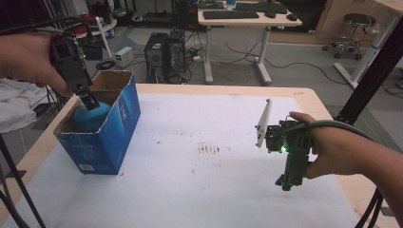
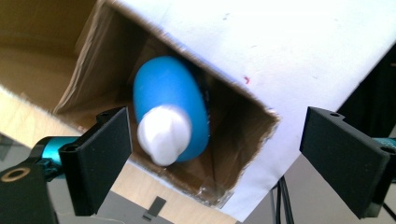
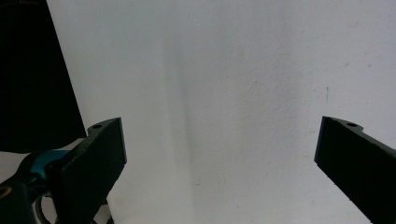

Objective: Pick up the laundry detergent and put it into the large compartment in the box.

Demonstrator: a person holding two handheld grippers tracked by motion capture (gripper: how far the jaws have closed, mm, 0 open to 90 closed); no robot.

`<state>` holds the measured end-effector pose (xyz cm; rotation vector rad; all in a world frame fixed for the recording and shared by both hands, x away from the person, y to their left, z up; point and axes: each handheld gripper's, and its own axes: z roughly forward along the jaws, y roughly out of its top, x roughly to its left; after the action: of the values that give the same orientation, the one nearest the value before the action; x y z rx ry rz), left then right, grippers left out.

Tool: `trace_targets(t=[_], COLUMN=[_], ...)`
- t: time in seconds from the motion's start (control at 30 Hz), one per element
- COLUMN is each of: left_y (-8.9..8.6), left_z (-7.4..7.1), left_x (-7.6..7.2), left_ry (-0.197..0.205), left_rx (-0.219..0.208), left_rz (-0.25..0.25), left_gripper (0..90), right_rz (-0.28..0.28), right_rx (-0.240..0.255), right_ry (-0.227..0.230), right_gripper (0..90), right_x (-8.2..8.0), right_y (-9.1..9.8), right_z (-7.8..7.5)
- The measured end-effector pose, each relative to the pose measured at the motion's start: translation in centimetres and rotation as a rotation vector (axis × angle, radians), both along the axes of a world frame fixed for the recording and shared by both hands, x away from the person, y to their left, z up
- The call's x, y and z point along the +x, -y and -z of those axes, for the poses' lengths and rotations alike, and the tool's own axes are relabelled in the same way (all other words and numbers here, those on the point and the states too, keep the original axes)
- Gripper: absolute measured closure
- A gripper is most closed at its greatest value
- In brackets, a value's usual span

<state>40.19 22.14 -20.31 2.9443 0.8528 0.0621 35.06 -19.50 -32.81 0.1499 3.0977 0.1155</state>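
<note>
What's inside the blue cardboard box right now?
A blue bottle with a white cap lies in the box, below the open left gripper. The bottle hides the box floor beneath it.

Left tool (image 1: 88, 100) – I see a dark boxy body, flat black jaw pads each with a small screw hole, teal fitting at the base | right tool (image 1: 285, 183) – dark green frame, lit green lamp, pale three-cornered plate, thick grey cable over the wrist | both forearms bare, no sleeves.
</note>
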Motion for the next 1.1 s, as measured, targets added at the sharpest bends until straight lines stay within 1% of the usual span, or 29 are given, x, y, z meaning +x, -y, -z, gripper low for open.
trace_targets(t=[0.17,0.27,0.3,0.37,0.43,0.5,0.53,0.57,0.63,0.83,0.87,1.0,1.03,1.1], left_y=[1.8,3.0,3.5,4.4,5.6,6.5,7.1,7.4,8.6,11.4,11.8,12.6,12.7,12.7], left_z=[-0.3,-0.3,-0.2,0.0,0.4,0.7,0.9,1.1,1.7,3.7,4.3,5.6,5.9,6.3], left_x=[-0.3,-0.4,-0.4,-0.5,-0.5,-0.5,-0.4,-0.3,-0.1,0.5,0.7,1.2,1.4,1.6], left_ry=[-0.011,-0.005,-0.008,-0.023,-0.025,-0.028,-0.025,-0.024,-0.034,-0.015,-0.013,0.001,-0.002,-0.001], left_rx=[0.011,0.016,0.014,0.006,0.007,0.005,0.002,0.001,-0.001,0.025,0.023,0.041,0.051,0.051], left_rz=[0.066,0.103,0.113,0.136,0.171,0.193,0.216,0.226,0.253,0.326,0.329,0.351,0.355,0.355], left_gripper=[6.6,4.3,2.7,2.5,1.6,1.6,1.6,1.6,1.6,1.6,1.6,1.6,1.6,1.7], right_rz=[-0.002,0.0,0.001,-0.003,-0.002,-0.006,-0.007,-0.002,-0.004,-0.003,-0.003,0.001,0.001,0.003], right_rx=[-0.002,-0.002,-0.004,-0.001,-0.003,-0.001,-0.001,-0.001,-0.001,0.0,0.0,0.001,0.001,0.002], right_ry=[0.0,0.001,0.002,-0.001,0.002,-0.001,-0.001,0.0,-0.002,0.002,0.002,0.003,0.004,0.001], right_gripper=[1.2,1.2,1.2,1.2,1.2,1.2,1.2,1.2,1.2,1.2,1.2,1.2,1.2,1.2], right_x=[0.0,0.0,0.0,0.1,0.1,0.1,0.2,0.2,0.2,0.2,0.2,0.2,0.2,0.1], right_y=[0.0,0.0,0.0,-0.1,-0.1,-0.1,-0.1,-0.1,-0.1,0.0,0.0,0.1,0.1,0.1], right_z=[-0.3,-0.3,-0.4,-0.4,-0.4,-0.4,-0.4,-0.5,-0.5,-0.5,-0.5,-0.5,-0.5,-0.5])
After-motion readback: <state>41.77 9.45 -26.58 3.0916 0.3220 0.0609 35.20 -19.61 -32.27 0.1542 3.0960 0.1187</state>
